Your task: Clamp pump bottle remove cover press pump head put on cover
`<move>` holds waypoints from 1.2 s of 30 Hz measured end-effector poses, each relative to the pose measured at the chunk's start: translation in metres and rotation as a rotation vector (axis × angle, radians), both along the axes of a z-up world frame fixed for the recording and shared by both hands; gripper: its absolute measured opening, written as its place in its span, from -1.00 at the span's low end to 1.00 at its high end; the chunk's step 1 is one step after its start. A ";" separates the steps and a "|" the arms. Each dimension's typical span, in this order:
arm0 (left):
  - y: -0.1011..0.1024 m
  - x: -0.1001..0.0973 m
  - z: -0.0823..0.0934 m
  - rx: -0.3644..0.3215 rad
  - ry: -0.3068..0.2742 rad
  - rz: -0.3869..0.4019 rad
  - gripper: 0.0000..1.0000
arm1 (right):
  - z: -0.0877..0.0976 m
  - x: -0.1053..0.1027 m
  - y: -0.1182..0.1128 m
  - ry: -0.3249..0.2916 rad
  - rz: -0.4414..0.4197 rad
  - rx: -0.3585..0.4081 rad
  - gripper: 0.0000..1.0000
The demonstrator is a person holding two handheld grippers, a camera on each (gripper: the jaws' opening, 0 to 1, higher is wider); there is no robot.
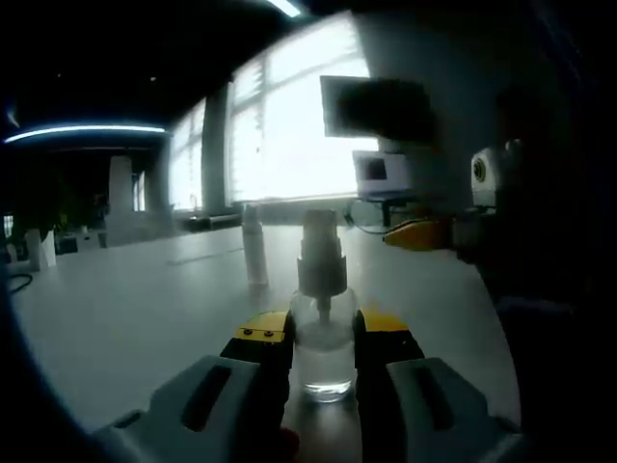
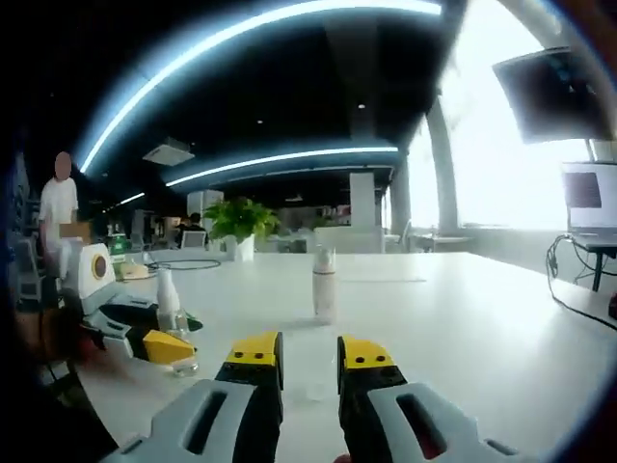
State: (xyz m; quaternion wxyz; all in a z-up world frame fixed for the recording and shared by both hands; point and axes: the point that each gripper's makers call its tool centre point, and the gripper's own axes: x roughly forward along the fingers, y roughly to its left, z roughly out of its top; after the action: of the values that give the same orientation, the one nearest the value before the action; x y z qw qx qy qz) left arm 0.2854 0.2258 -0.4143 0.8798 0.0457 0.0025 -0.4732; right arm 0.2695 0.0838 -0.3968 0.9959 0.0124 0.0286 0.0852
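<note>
Bottle first: the small clear pump bottle stands upright on the desk between the jaws of the left gripper, whose yellow-tipped jaws press against its sides, so it is clenched on the glass body and held steady where it stands. Its pump head rises bare above the jaws, with no cover on it. A slim pale piece that may be the cover stands upright farther back on the desk, well apart from the bottle; in the right gripper view the same kind of piece stands ahead of the right gripper, toward the middle of the desk. The right gripper's jaws stand a little apart with nothing between them, so it is released and free. In that view the left gripper and the clamped bottle sit near the desk's near left edge. My reading is that the clamp is there to keep the bottle from tipping while the free claw works on top, and that the cover was set aside upright so it can be picked up cleanly. Whether the pump has been pressed yet cannot be told. A potted plant, a laptop and a person show beyond the desk.
</note>
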 end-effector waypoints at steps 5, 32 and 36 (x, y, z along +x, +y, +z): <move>0.000 -0.001 0.000 0.003 -0.002 0.000 -0.68 | -0.018 0.004 -0.009 0.031 -0.038 -0.009 -0.65; -0.001 -0.001 -0.001 0.005 0.004 -0.005 -0.68 | -0.031 0.024 0.002 0.094 -0.029 -0.096 -0.70; 0.000 -0.001 -0.001 0.004 0.003 -0.006 -0.68 | -0.035 0.025 0.007 0.098 -0.022 -0.140 -0.71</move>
State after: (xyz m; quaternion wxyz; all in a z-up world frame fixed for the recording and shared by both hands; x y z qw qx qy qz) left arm 0.2846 0.2254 -0.4150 0.8782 0.0468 0.0048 -0.4760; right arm 0.2941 0.0905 -0.4316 0.9926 -0.0526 0.0829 0.0715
